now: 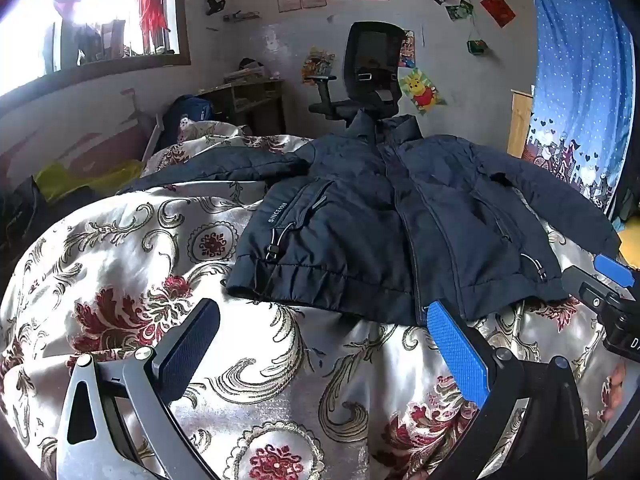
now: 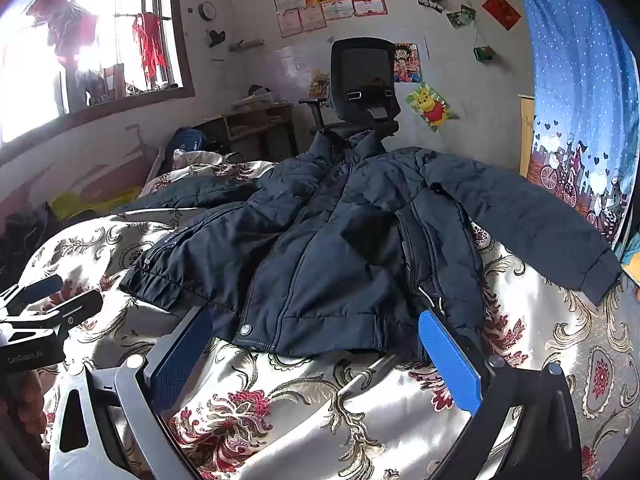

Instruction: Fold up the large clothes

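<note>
Hovering with both jaws spread wide, nothing gripped: left tool (image 1: 324,344) and right tool (image 2: 316,356) just short of the hem. Dark jacket (image 1: 400,220) lying flat, front up, sleeves out, on the flowery bed (image 1: 280,380).

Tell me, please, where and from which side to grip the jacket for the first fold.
Probably the right sleeve's cuff, taken from the outer side. The jacket lies flat and zipped, sleeves spread, and that cuff lies free on the quilt, near the open right gripper.
</note>
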The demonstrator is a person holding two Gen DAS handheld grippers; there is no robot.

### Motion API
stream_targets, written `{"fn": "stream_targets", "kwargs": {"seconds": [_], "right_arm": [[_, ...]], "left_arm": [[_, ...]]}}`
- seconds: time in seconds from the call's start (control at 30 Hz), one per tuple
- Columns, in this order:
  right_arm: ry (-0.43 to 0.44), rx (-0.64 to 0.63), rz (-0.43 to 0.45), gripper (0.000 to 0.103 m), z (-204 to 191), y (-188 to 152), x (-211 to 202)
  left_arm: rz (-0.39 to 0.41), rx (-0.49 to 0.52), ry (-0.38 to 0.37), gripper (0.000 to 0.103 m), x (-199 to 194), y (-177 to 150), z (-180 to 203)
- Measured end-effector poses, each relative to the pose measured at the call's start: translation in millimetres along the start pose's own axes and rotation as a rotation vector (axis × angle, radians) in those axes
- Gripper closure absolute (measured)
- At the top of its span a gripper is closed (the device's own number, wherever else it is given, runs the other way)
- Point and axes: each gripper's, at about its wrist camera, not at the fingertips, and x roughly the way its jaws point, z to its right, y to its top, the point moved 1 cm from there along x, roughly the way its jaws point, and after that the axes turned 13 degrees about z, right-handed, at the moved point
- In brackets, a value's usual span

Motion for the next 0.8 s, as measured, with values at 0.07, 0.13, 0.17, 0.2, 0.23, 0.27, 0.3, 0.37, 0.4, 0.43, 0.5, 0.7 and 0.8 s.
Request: {"fn": "stream_targets", "kwargs": {"seconds": [0.07,0.13,0.17,0.2,0.23,0.27,0.3,0.37,0.4,0.43,0.5,0.7,0.8], "right_arm": [[-0.001,0.001,-0.001,0.000,0.4,0.0,0.0],[-0.002,0.000,0.000,0.000,0.6,0.1,-0.1],[-0.002,0.000,0.000,0.000,0.7,0.1,-0.2],[-0.003,-0.001,0.001,0.000,0.7,0.2,-0.3],[-0.004,-0.001,0.001,0.000,0.7,0.2,-0.4],[-0.005,-0.002,0.001,0.000,0.6,0.3,-0.5],[-0.005,-0.002,0.001,0.000,0.5,0.3,-0.6],[0.000,0.004,0.000,0.000,1.7,0.0,-0.3],[0.000,0.004,0.000,0.000,1.6,0.0,-0.2],[0.000,0.004,0.000,0.000,1.4,0.0,-0.2],[0.001,0.004,-0.001,0.000,1.2,0.1,-0.3],[0.001,0.004,0.001,0.000,1.0,0.4,-0.5],[0.001,0.005,0.001,0.000,1.2,0.7,-0.8]], "left_arm": [[0.001,0.000,0.001,0.001,0.0,0.0,0.0],[-0.002,-0.001,0.000,0.001,0.2,-0.1,-0.2],[-0.004,-0.002,0.000,0.001,0.4,-0.2,-0.3],[-0.005,-0.004,0.000,0.001,0.6,-0.3,-0.4],[-0.008,-0.004,0.000,0.001,0.8,-0.4,-0.5],[-0.010,-0.004,0.001,0.001,1.1,-0.5,-0.6],[-0.005,-0.002,0.001,0.001,-0.4,-0.4,0.4],[-0.005,-0.003,0.001,0.001,-1.3,-0.4,0.6],[-0.004,-0.004,0.001,0.001,-1.9,-0.4,0.7],[-0.007,-0.002,0.000,0.001,0.4,-1.0,1.0],[-0.007,-0.002,-0.001,0.001,0.5,-1.5,-0.1],[-0.008,-0.002,-0.001,0.001,1.7,-0.9,-0.6],[-0.008,-0.002,0.000,0.001,1.9,-0.9,-0.5]]}}
